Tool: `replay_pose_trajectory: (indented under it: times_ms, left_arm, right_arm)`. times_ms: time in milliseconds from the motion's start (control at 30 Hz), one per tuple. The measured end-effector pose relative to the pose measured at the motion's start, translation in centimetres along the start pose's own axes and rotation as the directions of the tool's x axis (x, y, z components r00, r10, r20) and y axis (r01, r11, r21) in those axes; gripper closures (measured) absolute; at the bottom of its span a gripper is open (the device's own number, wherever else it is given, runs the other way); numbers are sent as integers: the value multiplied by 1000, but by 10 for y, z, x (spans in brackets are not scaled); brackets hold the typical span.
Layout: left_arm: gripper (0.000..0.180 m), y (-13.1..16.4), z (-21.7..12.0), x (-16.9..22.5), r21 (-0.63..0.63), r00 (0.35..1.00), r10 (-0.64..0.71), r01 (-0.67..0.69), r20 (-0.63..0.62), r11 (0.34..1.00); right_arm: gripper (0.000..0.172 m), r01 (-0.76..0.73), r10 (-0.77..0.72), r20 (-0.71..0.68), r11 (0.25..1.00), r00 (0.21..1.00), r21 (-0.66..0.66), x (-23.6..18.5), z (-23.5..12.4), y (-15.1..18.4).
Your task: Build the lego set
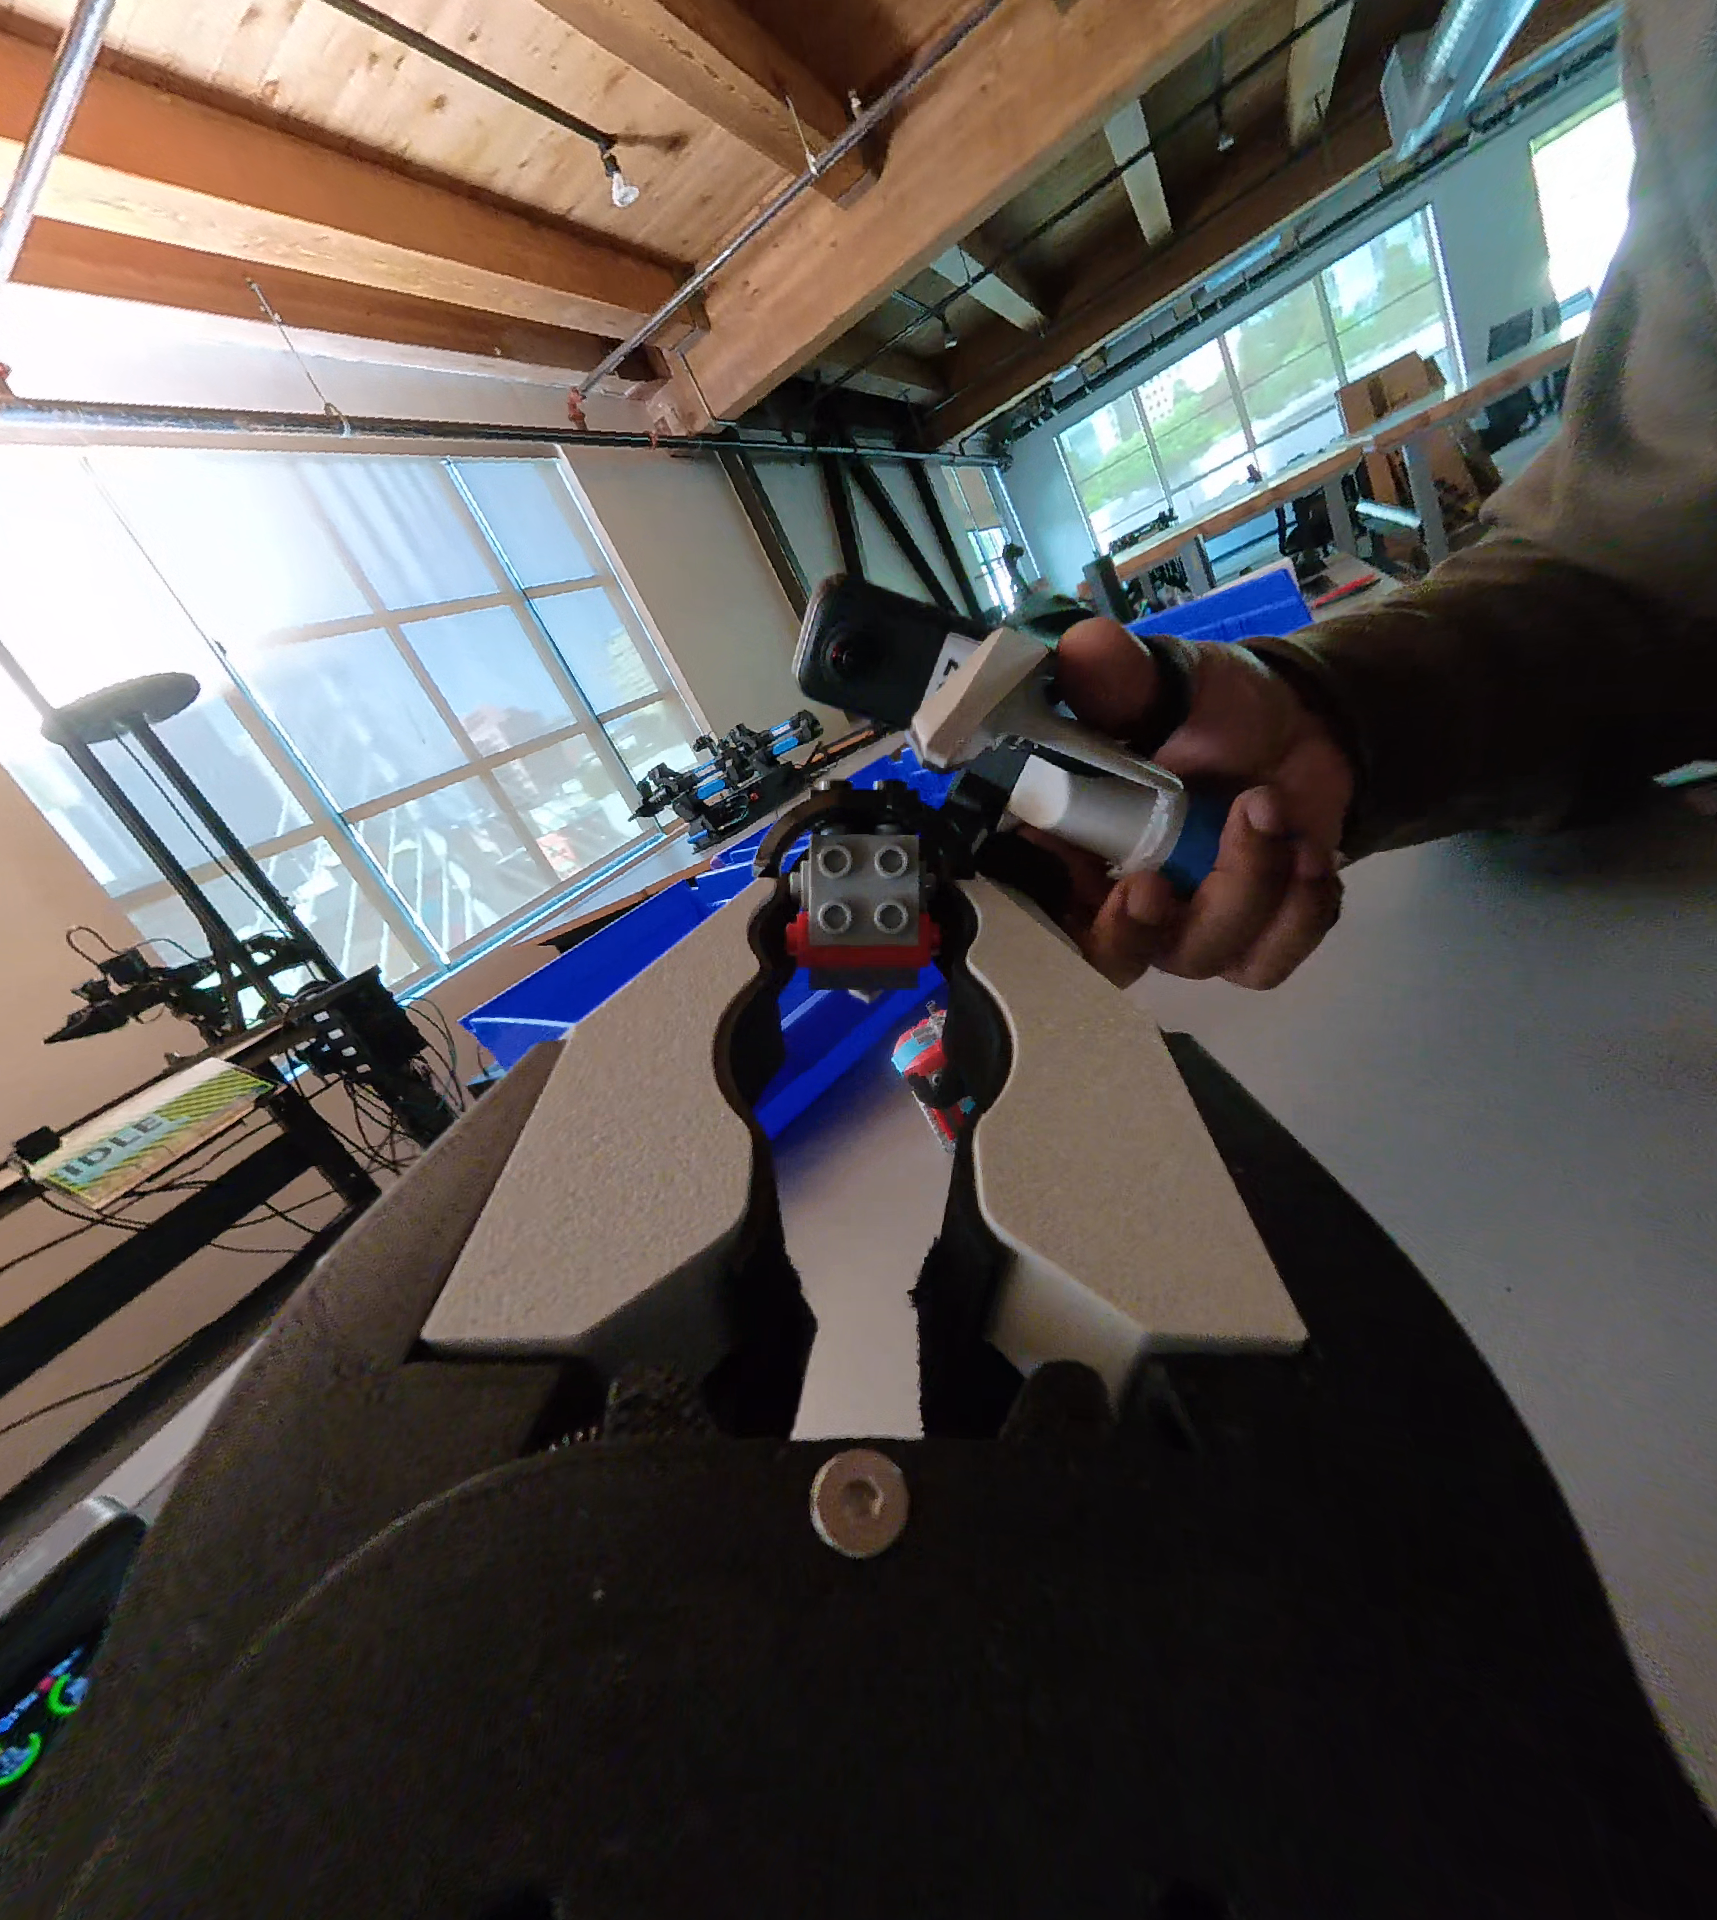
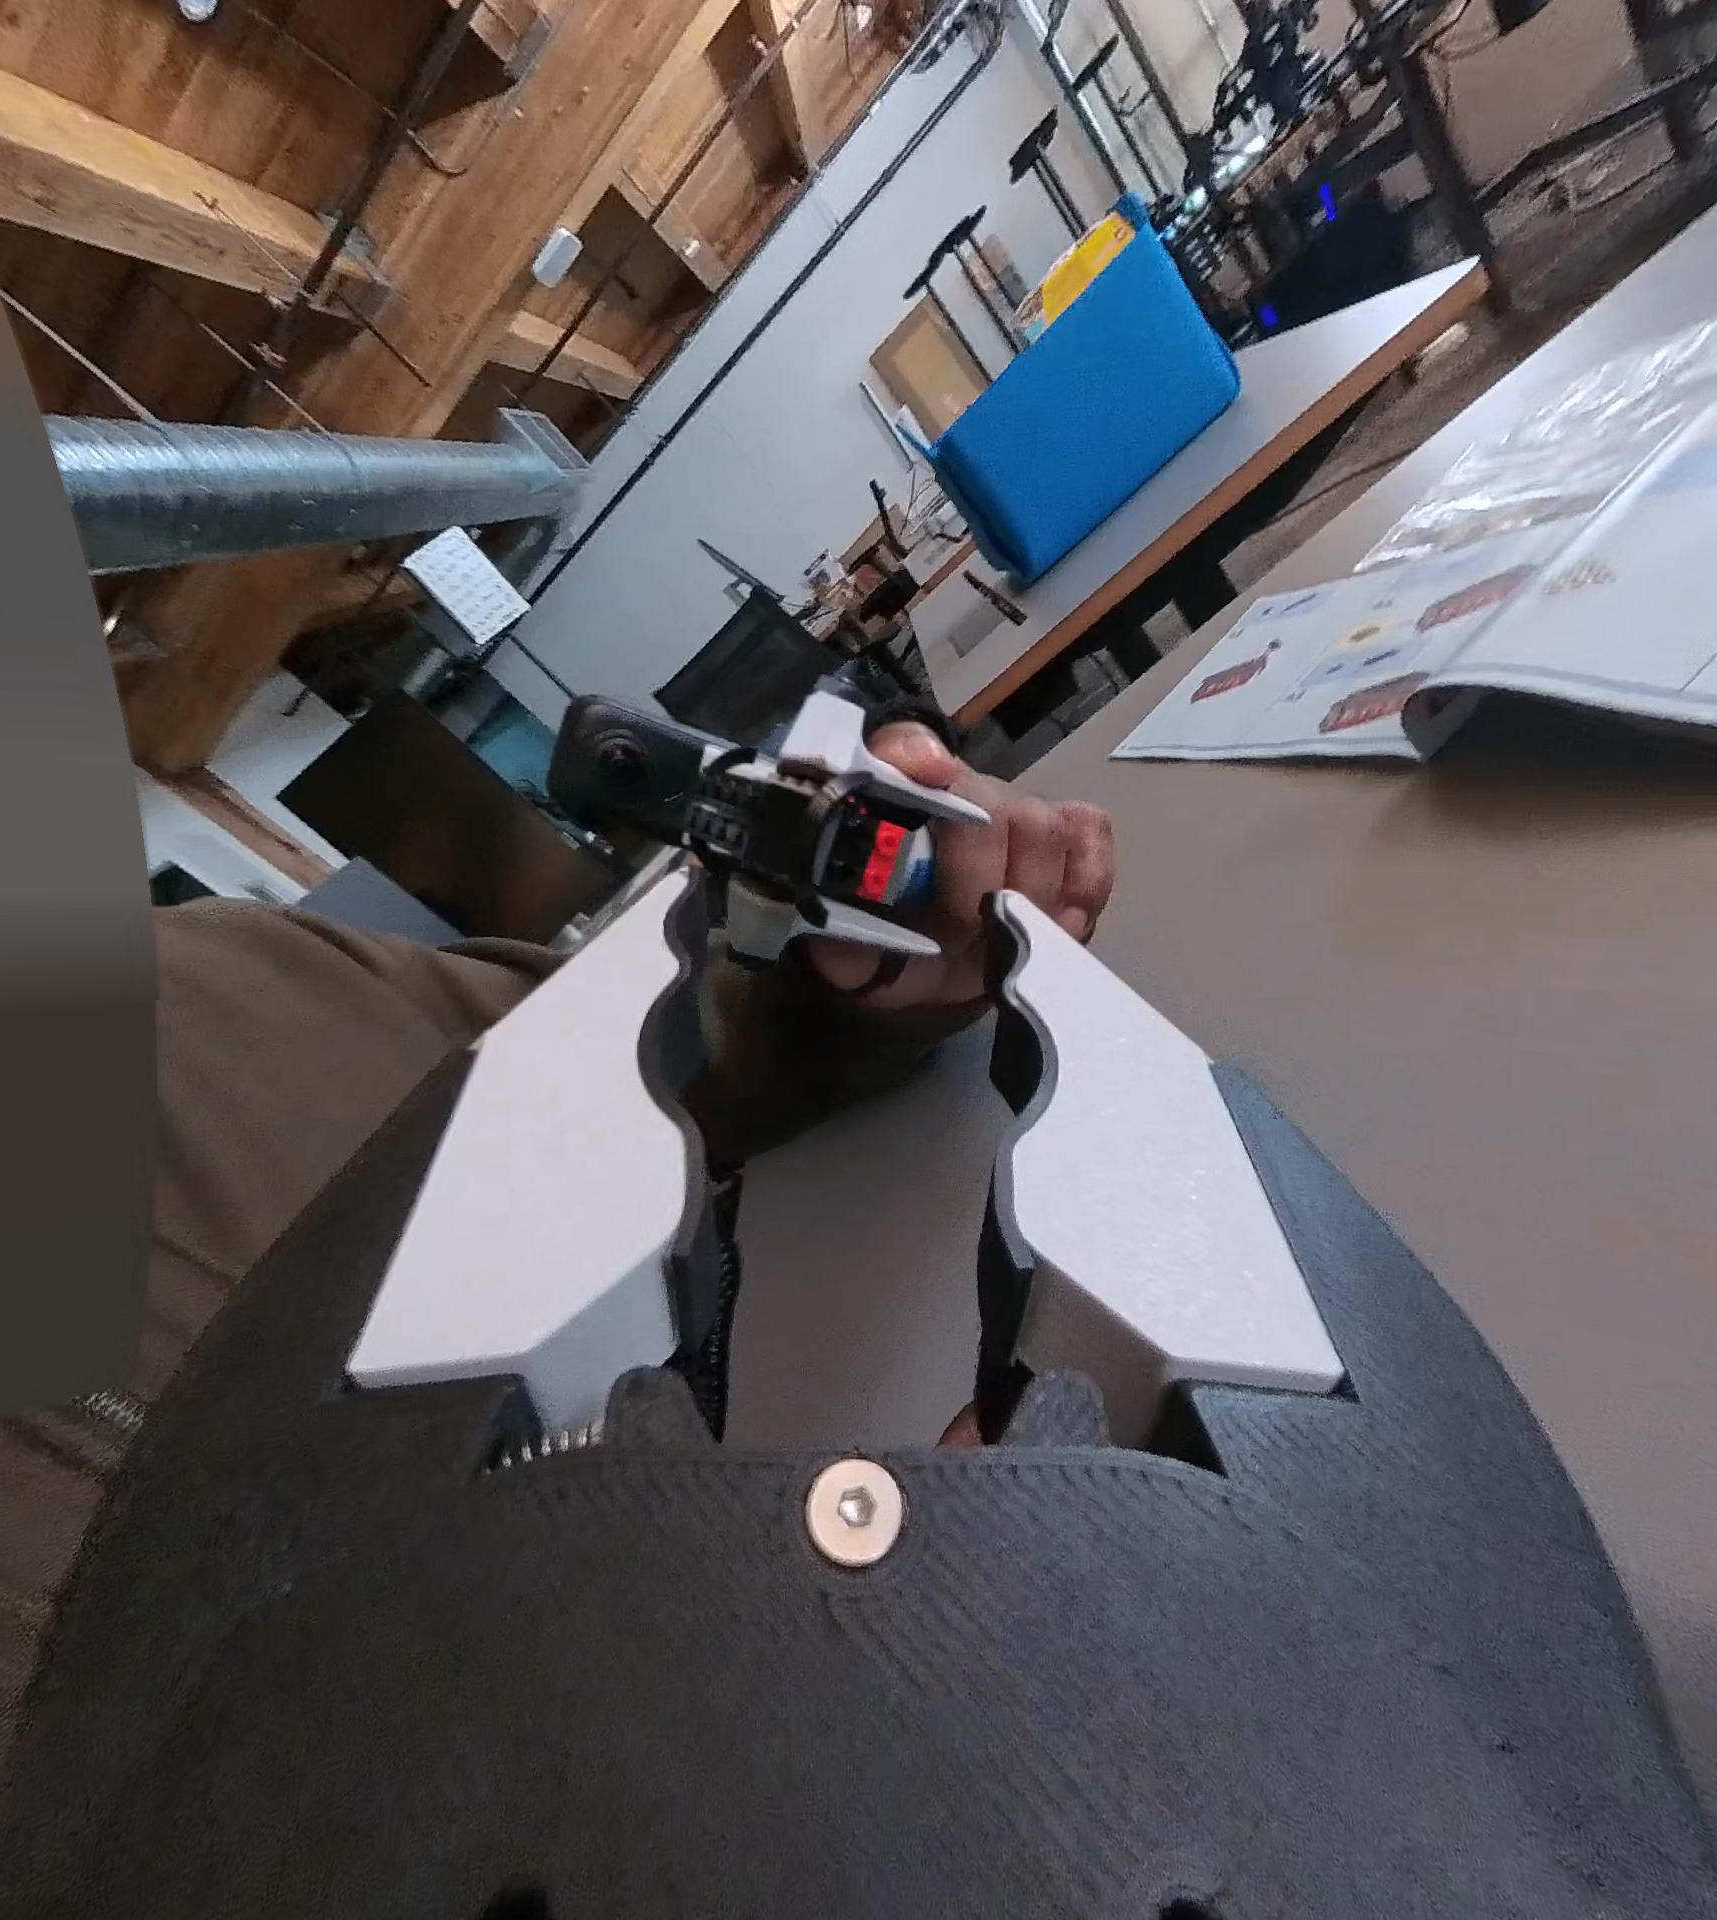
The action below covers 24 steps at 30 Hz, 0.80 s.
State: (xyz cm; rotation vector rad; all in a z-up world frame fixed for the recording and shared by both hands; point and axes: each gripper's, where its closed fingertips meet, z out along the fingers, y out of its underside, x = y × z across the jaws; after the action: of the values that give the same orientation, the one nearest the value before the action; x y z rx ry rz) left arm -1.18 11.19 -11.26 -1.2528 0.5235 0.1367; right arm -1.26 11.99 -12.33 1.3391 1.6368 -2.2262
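Note:
My left gripper [image 1: 859, 883] is shut on a small brick assembly [image 1: 859, 878] with a grey studded face, a red layer, a dark blue base and black parts behind. It is held up in the air. The right wrist view shows the same left gripper [image 2: 927, 881] in a hand, its two fingers clamped on the assembly [image 2: 880, 868]. My right gripper [image 2: 843, 914] is open and empty. Its fingers [image 2: 625, 1039] stand just short of the left gripper. Its handle [image 1: 1093, 805], in a hand, shows right behind the assembly.
A small red and blue brick model [image 1: 932, 1081] lies on the grey table [image 1: 1456, 1143] below the left fingers. Blue bins [image 1: 625, 987] stand behind. An open instruction booklet [image 2: 1456, 644] lies on the table at right. A blue bin [image 2: 1082, 416] sits on a farther table. Less than 4 cm separates the two grippers' tips.

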Motion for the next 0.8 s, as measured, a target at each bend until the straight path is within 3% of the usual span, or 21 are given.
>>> replay_pose_trajectory:
  times_ms: [400, 600, 800]
  left_arm:
    - [155, 5, 6, 23, -54, 977, 205, -208, -53, 977]
    - [155, 2, 6, 24, -46, 974, 220, -222, -54, 974]
    - [154, 1, 6, 27, -31, 974, 217, -220, -64, 975]
  right_arm:
    - [122, -63, 66, 125, 998, 990, -29, -6, 1, 17]
    - [142, -46, 47, 157, 999, 987, -8, -10, -2, 15]
    - [142, -23, 24, 167, 1000, 986, -12, -12, -3, 18]
